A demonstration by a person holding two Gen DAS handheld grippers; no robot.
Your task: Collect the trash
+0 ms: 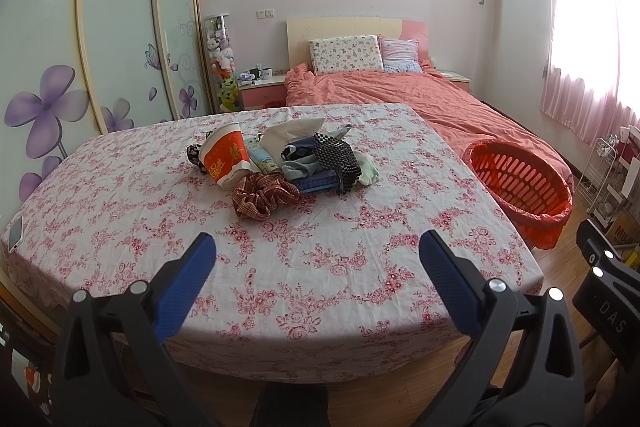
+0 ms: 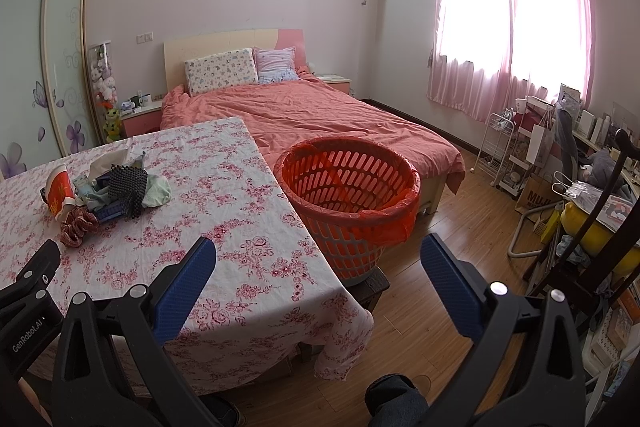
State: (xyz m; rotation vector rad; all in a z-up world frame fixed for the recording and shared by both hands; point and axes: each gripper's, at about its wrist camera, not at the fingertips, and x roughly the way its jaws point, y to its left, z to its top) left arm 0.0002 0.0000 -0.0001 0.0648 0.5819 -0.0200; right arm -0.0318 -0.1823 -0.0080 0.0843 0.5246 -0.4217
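A pile of items sits mid-table on the floral tablecloth (image 1: 360, 287): a tipped red-and-white paper cup (image 1: 225, 155), a checked scrunchie (image 1: 264, 195), a crumpled tissue (image 1: 294, 131), a black dotted cloth (image 1: 336, 157) and a pale green cloth (image 1: 370, 171). The same pile shows in the right wrist view, with the paper cup (image 2: 60, 193) at its left. An orange basket (image 2: 348, 195) lined with a red bag stands on a low stool at the table's right edge. My left gripper (image 1: 318, 253) is open, well short of the pile. My right gripper (image 2: 318, 255) is open over the table's corner, near the basket.
A phone (image 1: 16, 233) lies at the table's left edge. A bed (image 2: 320, 111) with a salmon cover stands behind the table. A wardrobe (image 1: 120, 27) lines the left wall. A wire rack (image 2: 500, 147), bags and clutter fill the right side. Wooden floor (image 2: 460, 227) lies between.
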